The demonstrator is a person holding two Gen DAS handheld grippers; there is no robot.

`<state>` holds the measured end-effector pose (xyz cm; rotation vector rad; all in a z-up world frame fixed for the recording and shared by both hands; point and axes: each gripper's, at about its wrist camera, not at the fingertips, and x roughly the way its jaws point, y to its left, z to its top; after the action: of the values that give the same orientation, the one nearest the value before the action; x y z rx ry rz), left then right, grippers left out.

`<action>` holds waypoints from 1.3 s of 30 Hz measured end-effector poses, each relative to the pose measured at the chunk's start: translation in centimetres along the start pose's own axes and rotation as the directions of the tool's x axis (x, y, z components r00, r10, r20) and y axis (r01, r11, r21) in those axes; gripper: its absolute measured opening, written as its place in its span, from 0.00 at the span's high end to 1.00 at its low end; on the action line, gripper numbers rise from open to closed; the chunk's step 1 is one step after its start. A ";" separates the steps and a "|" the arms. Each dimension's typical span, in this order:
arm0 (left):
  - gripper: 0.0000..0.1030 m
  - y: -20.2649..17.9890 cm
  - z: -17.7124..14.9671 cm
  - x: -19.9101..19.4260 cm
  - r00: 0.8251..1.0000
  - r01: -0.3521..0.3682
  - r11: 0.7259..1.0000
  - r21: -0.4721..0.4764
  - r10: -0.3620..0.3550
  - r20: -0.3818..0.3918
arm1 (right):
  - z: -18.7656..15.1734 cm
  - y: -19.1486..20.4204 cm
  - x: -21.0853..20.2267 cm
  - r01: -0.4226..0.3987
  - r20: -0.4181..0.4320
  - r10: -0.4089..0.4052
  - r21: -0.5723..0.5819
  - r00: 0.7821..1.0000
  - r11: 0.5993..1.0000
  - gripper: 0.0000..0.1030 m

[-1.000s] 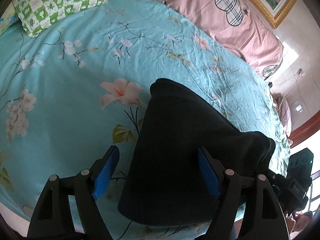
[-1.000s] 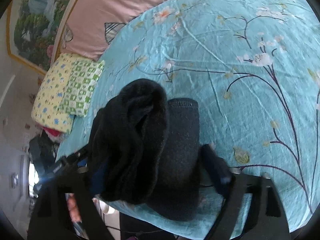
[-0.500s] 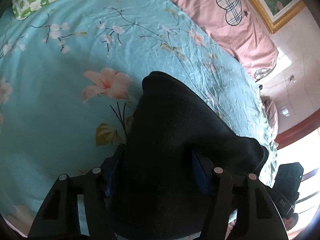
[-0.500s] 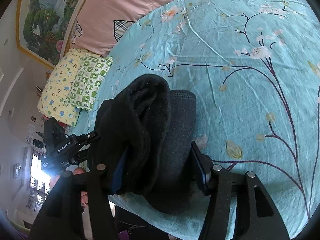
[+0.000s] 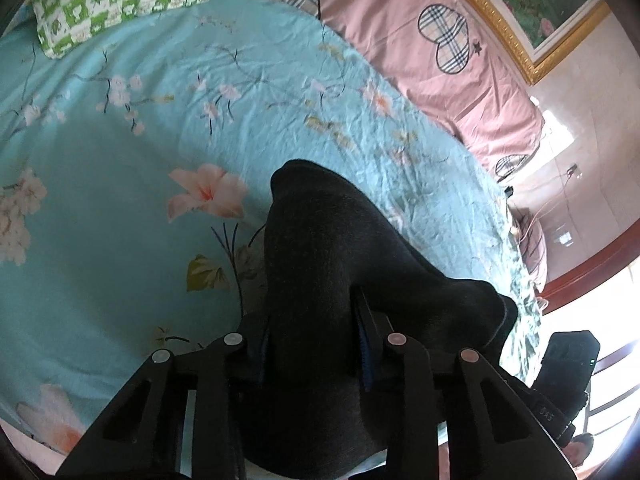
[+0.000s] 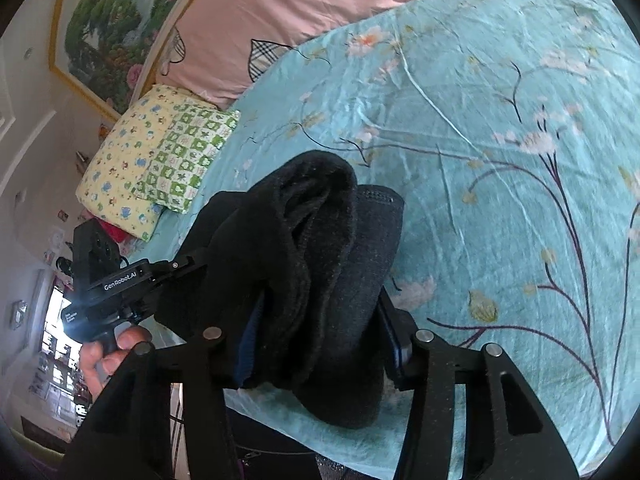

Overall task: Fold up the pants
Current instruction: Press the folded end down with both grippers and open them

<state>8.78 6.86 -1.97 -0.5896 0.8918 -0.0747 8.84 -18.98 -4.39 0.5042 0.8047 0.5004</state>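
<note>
Bed (image 5: 120,208), pants (image 5: 320,264) between claw (image 5: 314,344) fingers.

Setting: home bedroom. Evidence as follows. A bed fills most of both views, covered with a turquoise sheet (image 5: 120,208) printed with pink blossoms and dark branches. A pink quilt (image 5: 400,40) with plaid heart patches lies along the far side of the bed. Two pillows sit at one end: a green-and-white checked pillow (image 6: 186,160) overlapping a yellow pillow (image 6: 120,168) with small printed figures. A gold-framed landscape painting (image 6: 108,20) hangs on the wall above the quilt. Walls are pale, with small stickers or photos (image 6: 56,236) stuck on. Bright daylight (image 5: 608,312) enters past reddish wood trim.
</note>
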 end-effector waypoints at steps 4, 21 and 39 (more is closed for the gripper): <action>0.69 -1.0 0.4 -1.7 0.998 -0.016 0.999 0.031 0.015 0.055 | 1.3 0.7 -0.3 -0.022 0.011 0.023 -0.033 1.000 0.999 0.52; 0.69 0.7 8.5 0.0 0.970 -0.131 0.991 -0.014 0.131 0.204 | 12.3 2.5 7.4 -0.091 0.032 0.098 -0.171 0.995 0.981 0.53; 0.50 4.7 10.5 4.1 0.949 -0.247 0.968 -0.050 0.252 0.188 | 15.0 1.8 14.5 -0.052 -0.009 0.051 -0.269 0.999 0.962 0.42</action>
<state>18.47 14.29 -2.25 -0.4948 0.7729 0.2209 28.64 -12.40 -2.34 0.2732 0.7134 0.6483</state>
